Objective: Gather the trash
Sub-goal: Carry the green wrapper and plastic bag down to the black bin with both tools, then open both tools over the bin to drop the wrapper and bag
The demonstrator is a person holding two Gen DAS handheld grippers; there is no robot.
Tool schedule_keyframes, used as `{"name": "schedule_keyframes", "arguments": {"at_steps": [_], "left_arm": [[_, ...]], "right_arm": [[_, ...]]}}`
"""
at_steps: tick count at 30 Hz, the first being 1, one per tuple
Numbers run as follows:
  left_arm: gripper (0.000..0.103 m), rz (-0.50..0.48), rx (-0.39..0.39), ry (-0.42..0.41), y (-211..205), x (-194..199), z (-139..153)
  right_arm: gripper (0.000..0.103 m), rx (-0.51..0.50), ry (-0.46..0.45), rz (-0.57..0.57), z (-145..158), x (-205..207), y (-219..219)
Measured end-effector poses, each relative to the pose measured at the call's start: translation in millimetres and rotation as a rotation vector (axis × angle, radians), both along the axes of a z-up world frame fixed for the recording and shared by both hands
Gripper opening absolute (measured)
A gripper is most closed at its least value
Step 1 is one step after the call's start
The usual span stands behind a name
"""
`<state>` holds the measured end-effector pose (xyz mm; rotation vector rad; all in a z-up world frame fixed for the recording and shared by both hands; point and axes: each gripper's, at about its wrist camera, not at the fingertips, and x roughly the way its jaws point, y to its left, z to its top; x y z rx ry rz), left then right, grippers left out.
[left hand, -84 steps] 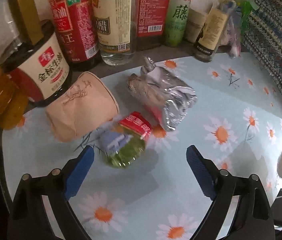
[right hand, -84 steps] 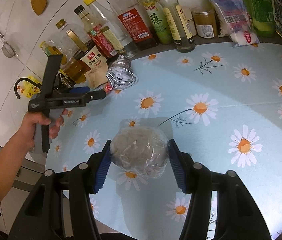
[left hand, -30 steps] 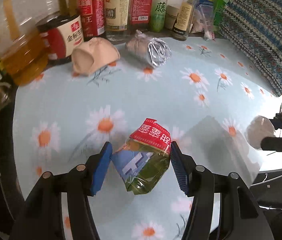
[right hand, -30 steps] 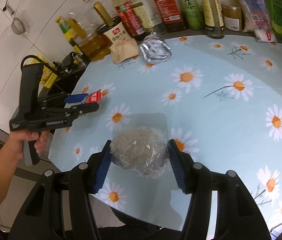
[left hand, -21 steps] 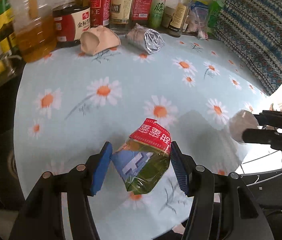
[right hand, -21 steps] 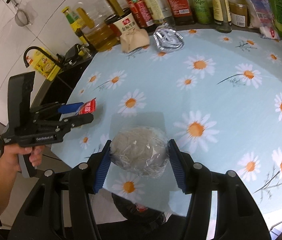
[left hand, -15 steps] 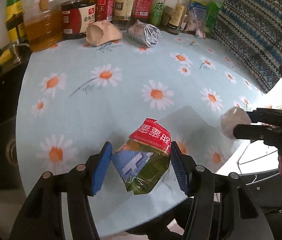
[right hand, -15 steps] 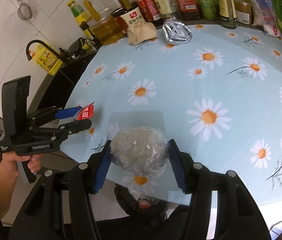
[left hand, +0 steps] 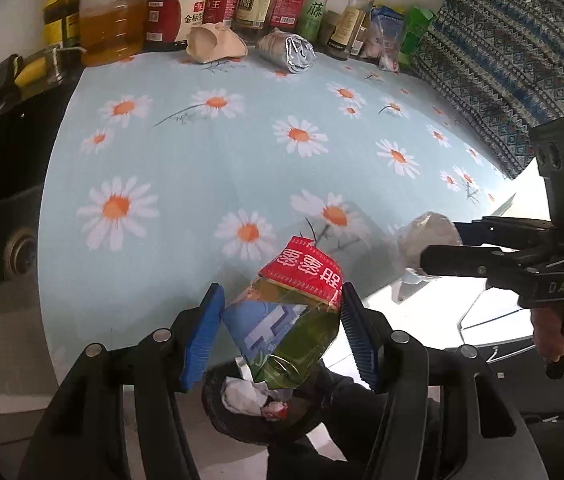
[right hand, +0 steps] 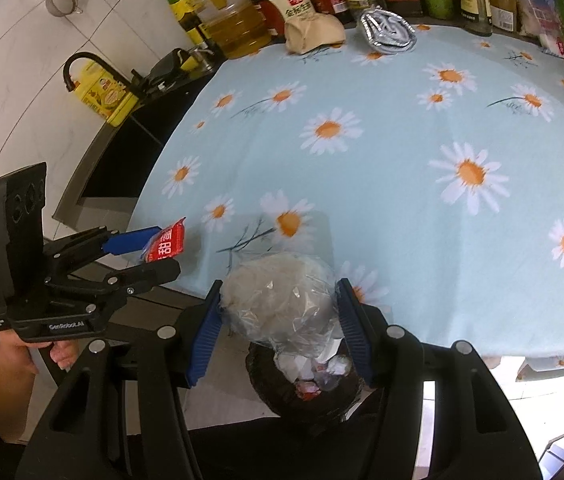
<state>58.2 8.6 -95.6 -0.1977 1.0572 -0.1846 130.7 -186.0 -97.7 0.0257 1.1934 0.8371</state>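
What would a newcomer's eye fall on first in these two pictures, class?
Each tool grips rubbish just past the near edge of the daisy-print blue tablecloth: the left tool a crumpled red-and-green snack wrapper, the right tool a clear plastic-wrapped whitish ball. Below them sits a dark bin already holding scraps.

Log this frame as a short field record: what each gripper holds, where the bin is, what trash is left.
left gripper: shut on snack wrapper
right gripper: shut on plastic-wrapped wad
trash bin: below table edge, under both grippers, already holding scraps
left on table: crumpled paper cup, foil bag, both by the bottles
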Motion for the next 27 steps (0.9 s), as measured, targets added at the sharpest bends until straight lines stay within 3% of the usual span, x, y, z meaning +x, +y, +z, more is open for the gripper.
{"name": "schedule_keyframes", "arguments": {"at_steps": [13, 27], "left_arm": [[0.057, 0.033, -0.06, 0.029, -1.2, -61.9, -8.9], [0.057, 0.053, -0.082, 0.14, -5.6, -74.6, -48.5]], "right_arm": [[0.056, -0.029, 0.083, 0.022, -22.2, -45.8, 4.1], [0.056, -0.048, 0.158, 0.038, -50.2, -59.9, 0.9]]}}
